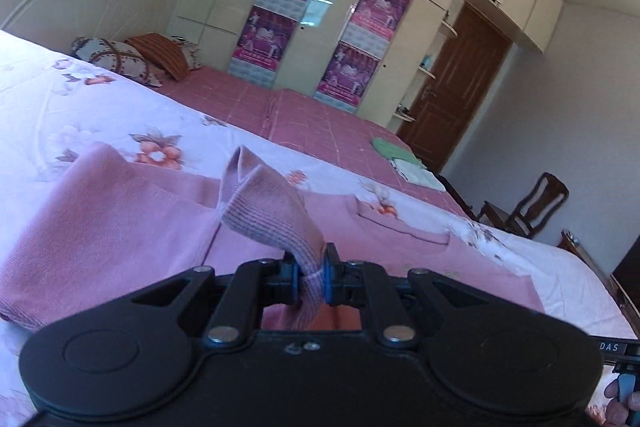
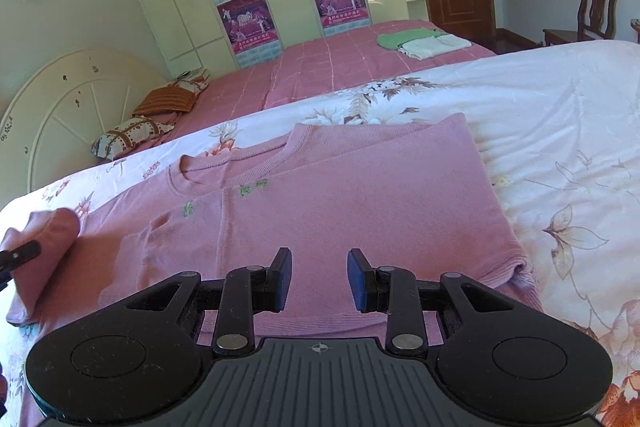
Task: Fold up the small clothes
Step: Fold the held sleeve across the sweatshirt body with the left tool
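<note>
Left wrist view: my left tongs (image 1: 311, 277) pinch the ribbed sleeve cuff (image 1: 267, 211) of the pink sweater (image 2: 360, 195).
Right tongs (image 2: 319, 279): spread, empty, over the sweater.
Sweater: flat on the floral bedspread (image 2: 560, 131).

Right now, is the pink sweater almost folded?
Partly. One side of the pink knitted sweater already lies folded over its body. The left gripper pinches the ribbed sleeve cuff, carrying it across. The right gripper hangs open. The final fold is left.
</note>
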### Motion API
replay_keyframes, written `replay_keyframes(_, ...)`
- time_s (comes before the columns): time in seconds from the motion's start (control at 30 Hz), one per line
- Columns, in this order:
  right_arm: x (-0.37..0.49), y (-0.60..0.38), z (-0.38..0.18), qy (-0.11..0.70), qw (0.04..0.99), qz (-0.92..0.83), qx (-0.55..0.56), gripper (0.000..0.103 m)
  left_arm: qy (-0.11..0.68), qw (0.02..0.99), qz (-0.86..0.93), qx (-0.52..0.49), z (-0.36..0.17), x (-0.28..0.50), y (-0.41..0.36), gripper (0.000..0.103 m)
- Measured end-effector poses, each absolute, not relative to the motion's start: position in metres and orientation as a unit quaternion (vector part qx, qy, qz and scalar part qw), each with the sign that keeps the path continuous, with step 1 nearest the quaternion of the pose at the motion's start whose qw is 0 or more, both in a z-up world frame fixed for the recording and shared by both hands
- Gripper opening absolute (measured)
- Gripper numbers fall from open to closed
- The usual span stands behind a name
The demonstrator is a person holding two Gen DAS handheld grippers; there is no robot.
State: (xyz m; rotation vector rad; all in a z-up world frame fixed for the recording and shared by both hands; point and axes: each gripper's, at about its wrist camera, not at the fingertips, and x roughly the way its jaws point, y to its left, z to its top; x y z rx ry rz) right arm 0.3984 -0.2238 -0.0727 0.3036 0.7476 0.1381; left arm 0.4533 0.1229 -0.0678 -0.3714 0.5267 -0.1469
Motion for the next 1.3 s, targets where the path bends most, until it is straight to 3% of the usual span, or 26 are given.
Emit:
replay_keyframes(0.4, 0.389, -0.250, -0.077, 0.373, 0.909, 0.076, 0.168, 0.031, 0.310, 0.936, -0.143, -0.086, -0.098, 0.475, 0.010, 0.013)
replay_keyframes(0.47, 0.390, -0.252, -0.076, 0.377, 0.905, 0.084, 0.180, 0.031, 0.325, 0.930, -0.156, -0.076, -0.109, 0.477, -0.006, 0.025)
replay_keyframes(0.53, 0.394, -0.251, -0.075, 0.387, 0.896, 0.098, 0.194, 0.031, 0.325, 0.926, -0.179, -0.074, -0.117, 0.474, -0.014, 0.062)
replay_keyframes(0.6, 0.399, -0.246, -0.076, 0.401, 0.883, 0.121, 0.211, 0.031, 0.314, 0.926, -0.198, -0.073, -0.117, 0.465, -0.016, 0.073)
replay_keyframes(0.9, 0.419, -0.211, -0.085, 0.420, 0.848, 0.176, 0.270, 0.034, 0.252, 0.962, -0.062, -0.083, -0.087, 0.386, 0.097, 0.068)
replay_keyframes(0.93, 0.421, -0.206, -0.089, 0.424, 0.843, 0.179, 0.279, 0.054, 0.250, 0.964, -0.047, -0.078, -0.088, 0.378, 0.112, 0.061)
replay_keyframes(0.97, 0.423, -0.201, -0.091, 0.422, 0.841, 0.182, 0.286, 0.066, 0.253, 0.964, -0.031, -0.073, -0.089, 0.370, 0.127, 0.057)
replay_keyframes(1.0, 0.424, -0.196, -0.093, 0.418, 0.842, 0.184, 0.286, 0.072, 0.263, 0.962, -0.020, -0.072, -0.090, 0.367, 0.139, 0.056)
replay_keyframes(1.07, 0.425, -0.185, -0.096, 0.415, 0.846, 0.188, 0.279, 0.071, 0.282, 0.957, 0.008, -0.067, -0.096, 0.366, 0.157, 0.056)
replay_keyframes(1.1, 0.426, -0.181, -0.097, 0.412, 0.846, 0.191, 0.278, 0.067, 0.288, 0.955, 0.020, -0.064, -0.098, 0.367, 0.164, 0.056)
replay_keyframes(1.13, 0.427, -0.177, -0.099, 0.411, 0.847, 0.192, 0.276, 0.054, 0.295, 0.953, 0.027, -0.063, -0.100, 0.370, 0.168, 0.056)
replay_keyframes(1.2, 0.432, -0.169, -0.102, 0.415, 0.849, 0.187, 0.268, 0.048, 0.305, 0.949, 0.029, -0.070, -0.105, 0.378, 0.176, 0.057)
replay_keyframes(1.27, 0.436, -0.166, -0.101, 0.409, 0.858, 0.178, 0.253, 0.032, 0.304, 0.950, 0.027, -0.071, -0.108, 0.387, 0.179, 0.057)
replay_keyframes(1.3, 0.439, -0.165, -0.101, 0.414, 0.858, 0.177, 0.246, 0.005, 0.299, 0.952, 0.023, -0.069, -0.107, 0.389, 0.180, 0.057)
